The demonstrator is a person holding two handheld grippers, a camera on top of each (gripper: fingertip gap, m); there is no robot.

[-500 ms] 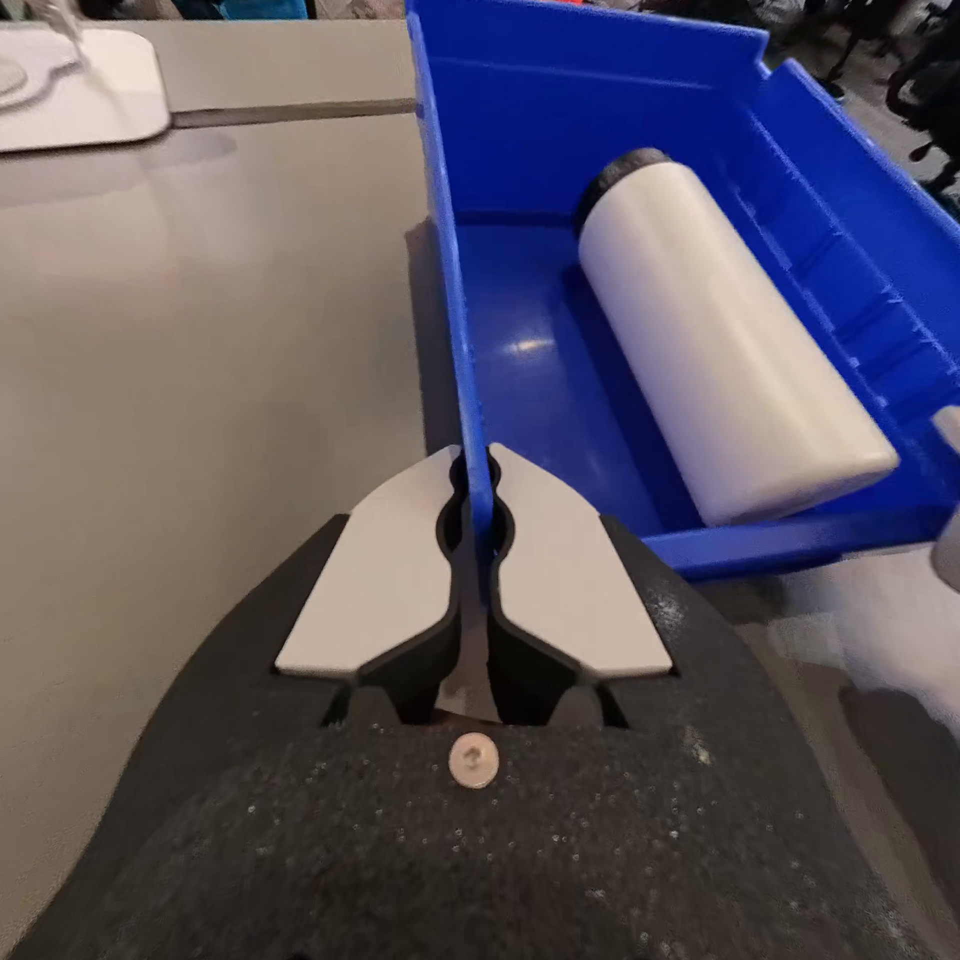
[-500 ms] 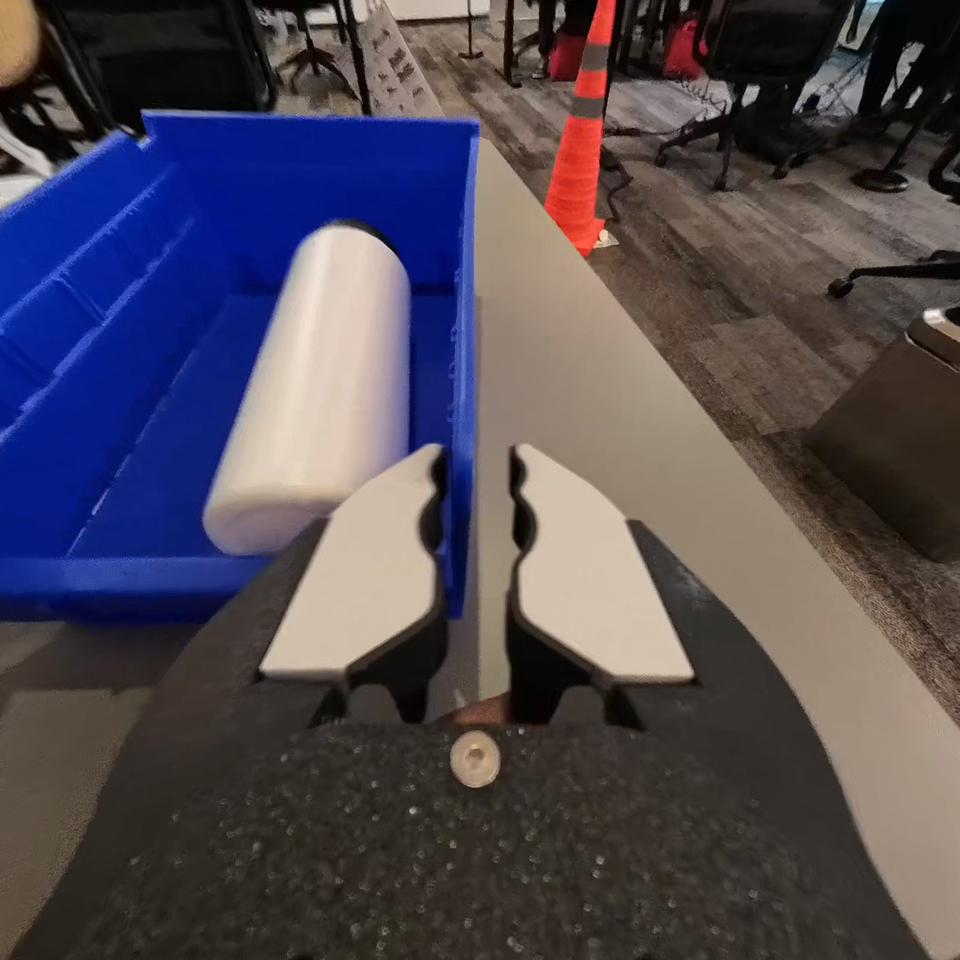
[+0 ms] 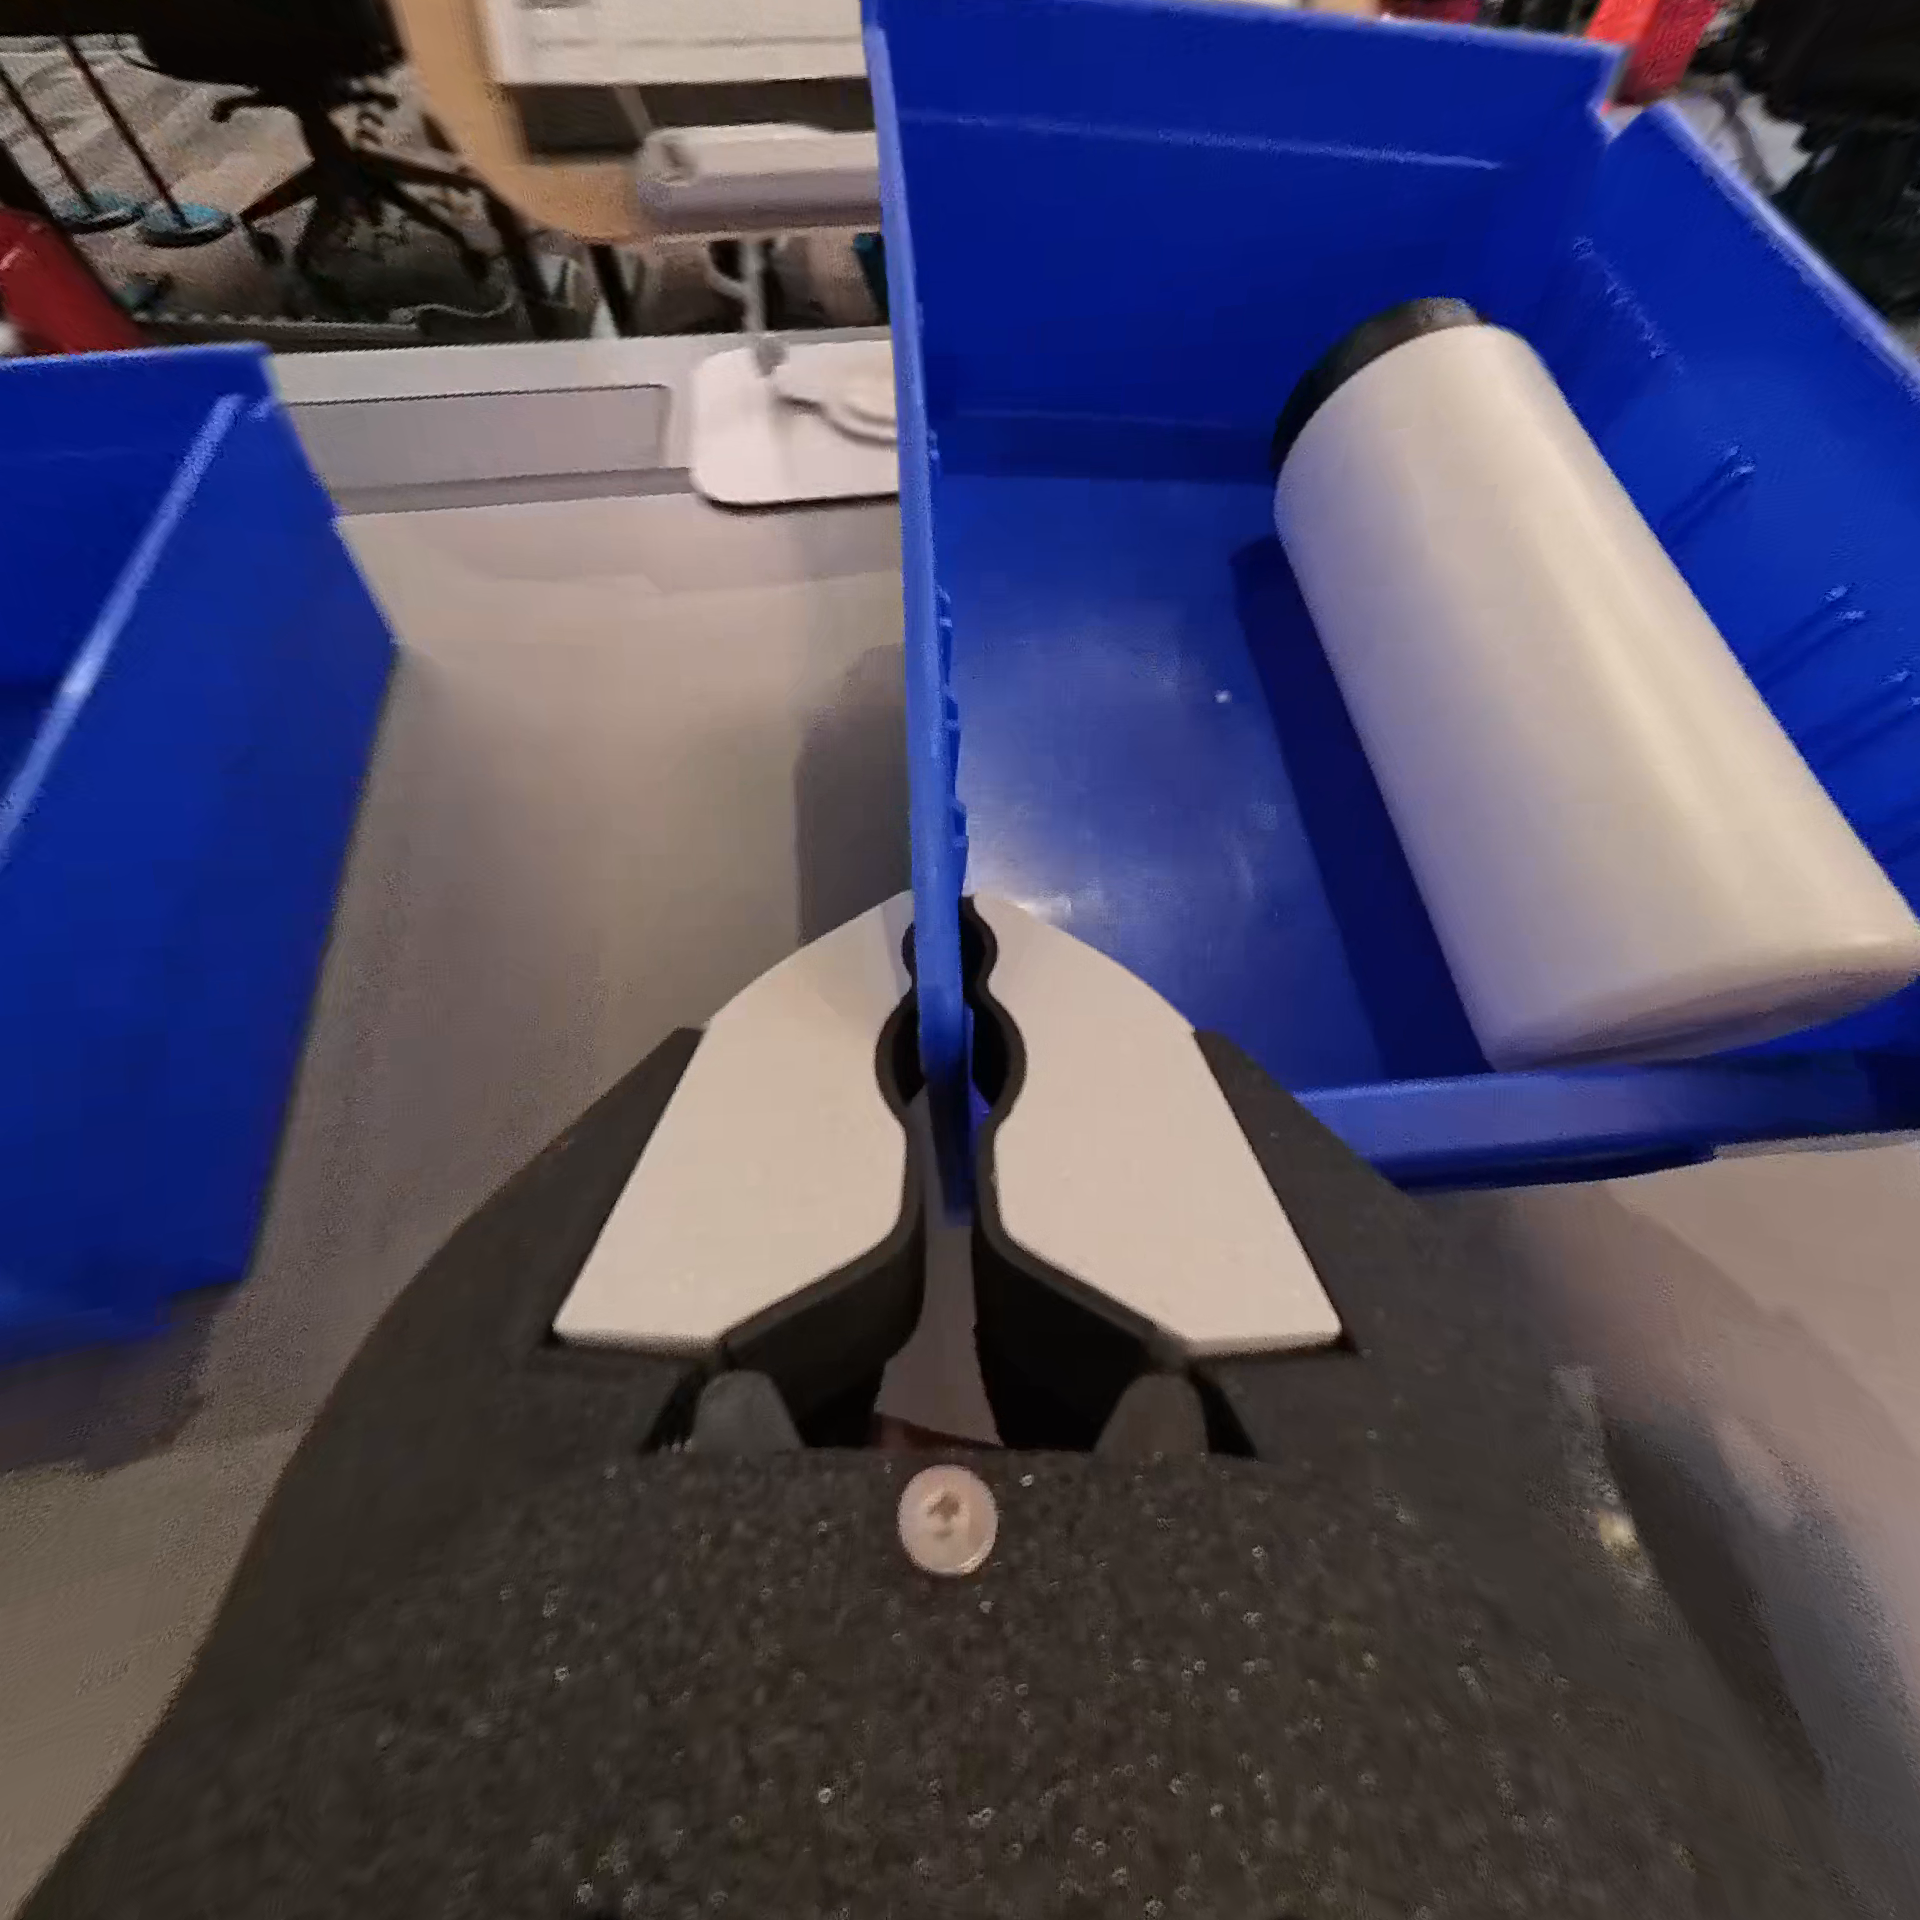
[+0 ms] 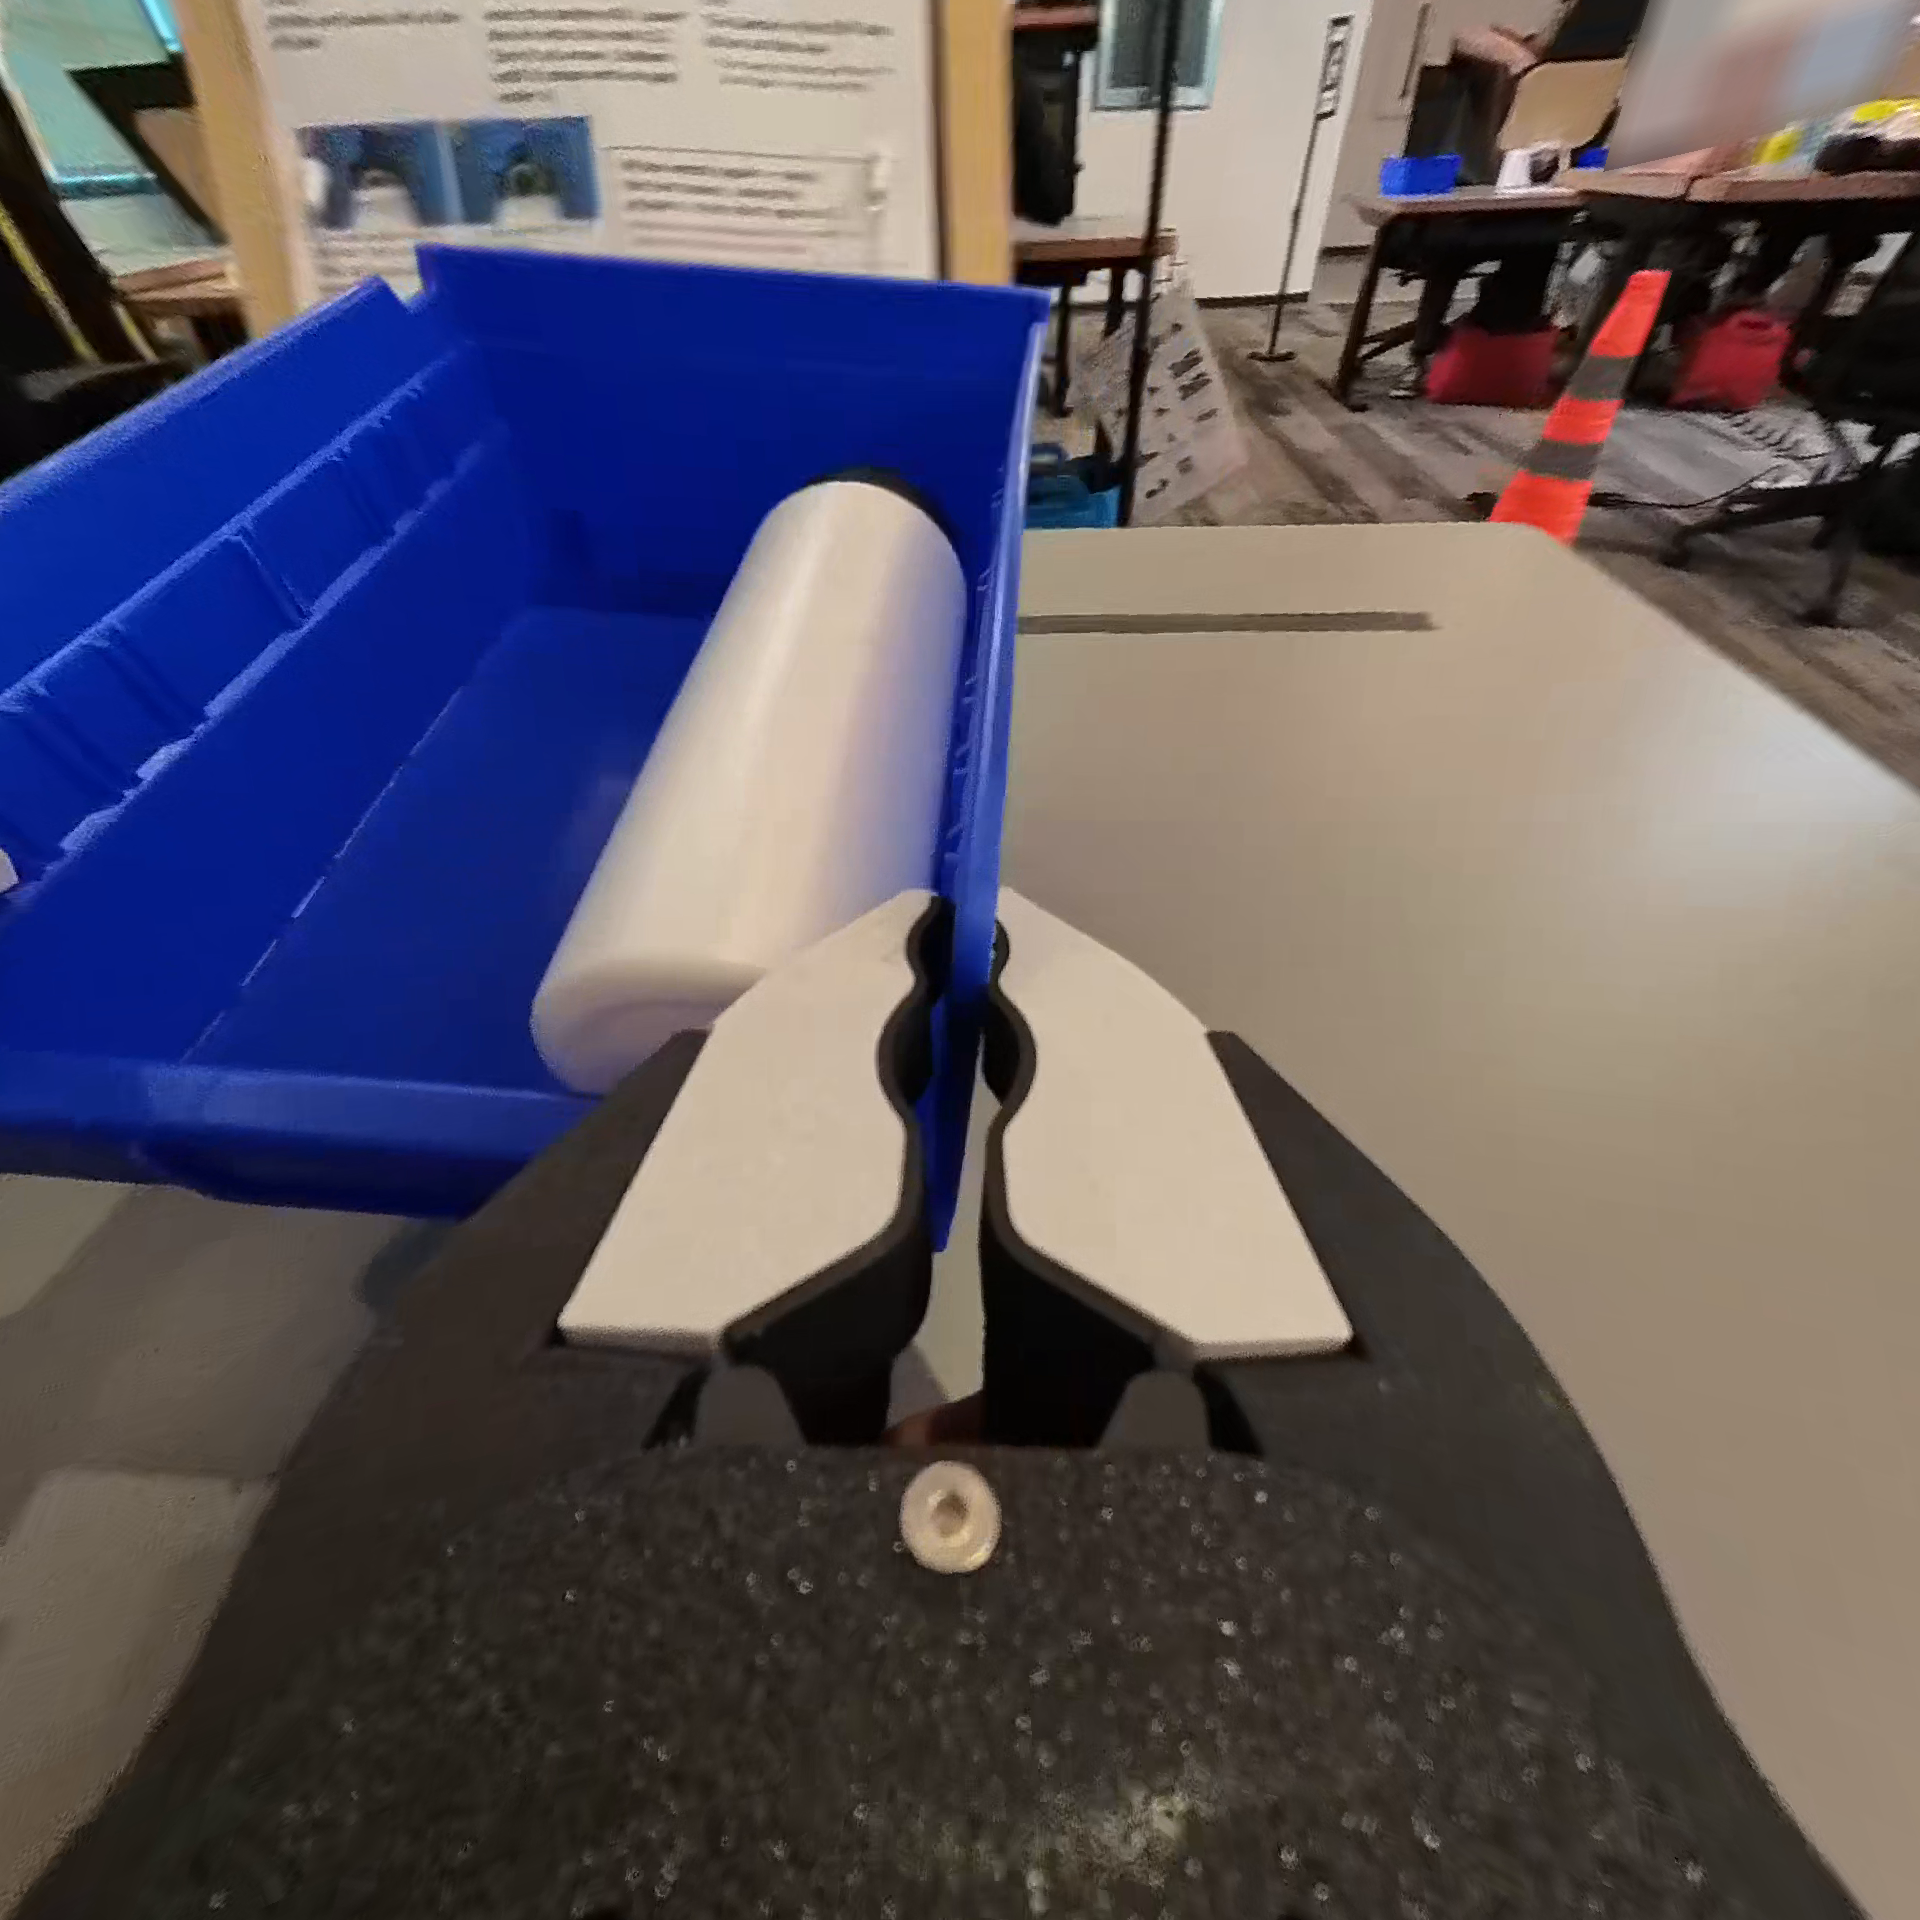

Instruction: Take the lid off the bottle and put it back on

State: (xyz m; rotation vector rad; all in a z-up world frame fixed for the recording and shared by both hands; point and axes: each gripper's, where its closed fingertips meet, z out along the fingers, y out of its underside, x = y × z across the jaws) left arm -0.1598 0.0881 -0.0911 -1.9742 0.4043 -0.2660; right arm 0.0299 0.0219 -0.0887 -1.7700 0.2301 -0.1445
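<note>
Bin (image 3: 1195, 260) sits over the bench (image 3: 582, 790), held at its two side walls: left gripper (image 3: 940, 935) clamped on the left wall near the front corner, right gripper (image 4: 966, 925) clamped on the right wall near the front corner. Bottle (image 3: 1558, 727) lies on its side in the bin, along the right wall, lid (image 3: 1382, 332) end toward the back wall, base toward the front lip. Second bin (image 3: 156, 779) on the bench to the left, apart. Flat tray (image 3: 790, 436) behind, at the bench's far edge. Cone (image 4: 1579, 405) on the floor beyond the bench, to the right
</note>
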